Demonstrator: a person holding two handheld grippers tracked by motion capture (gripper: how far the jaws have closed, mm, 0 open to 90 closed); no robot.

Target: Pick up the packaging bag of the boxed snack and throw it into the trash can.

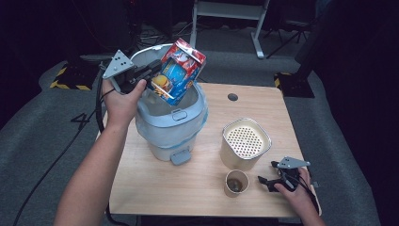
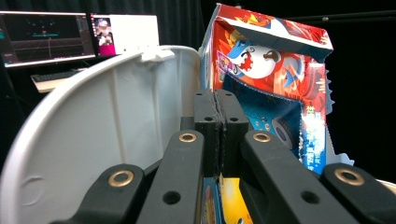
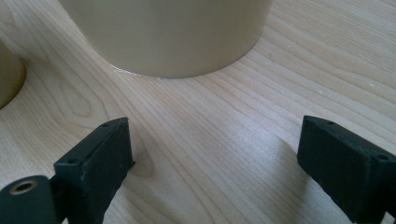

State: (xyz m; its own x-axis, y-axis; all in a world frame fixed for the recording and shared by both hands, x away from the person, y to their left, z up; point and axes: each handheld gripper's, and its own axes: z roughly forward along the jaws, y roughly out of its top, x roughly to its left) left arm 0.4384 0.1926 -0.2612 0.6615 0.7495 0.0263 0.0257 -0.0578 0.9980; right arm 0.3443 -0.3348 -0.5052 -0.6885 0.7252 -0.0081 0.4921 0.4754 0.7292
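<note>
1. The snack box (image 1: pixel 178 71) is what I've got in hand: a cardboard carton, red along the top, blue further down, with a burger picture on the face that shows in the high view. In the left gripper view the box (image 2: pixel 275 79) has a white cartoon character on the red part, and its top flap looks torn open and ragged.
2. It's tilted, hanging over the open mouth of the white bin (image 1: pixel 171 120), lower corner just about down at the rim. Can't tell if it actually touches the rim.
3. My left gripper (image 1: pixel 149 70) is clamped tight on a thin edge of the box, jaws pretty much pressed together with just the cardboard between them.
4. The bin's lid (image 2: pixel 93 135) stands flipped up right beside the box. The bin has a light liner bag and a grey pedal at the front, and sits on the left part of the wooden table (image 1: pixel 211 188).
5. Further right there's a beige container (image 1: pixel 245 143) with a perforated insert, and a small paper cup (image 1: pixel 236 182) in front of it.
6. My right gripper (image 1: pixel 272 181) rests low on the table (image 3: pixel 196 140) near the cup, jaws wide apart, holding nothing, pointing at the base of the beige container (image 3: pixel 163 32).
</note>
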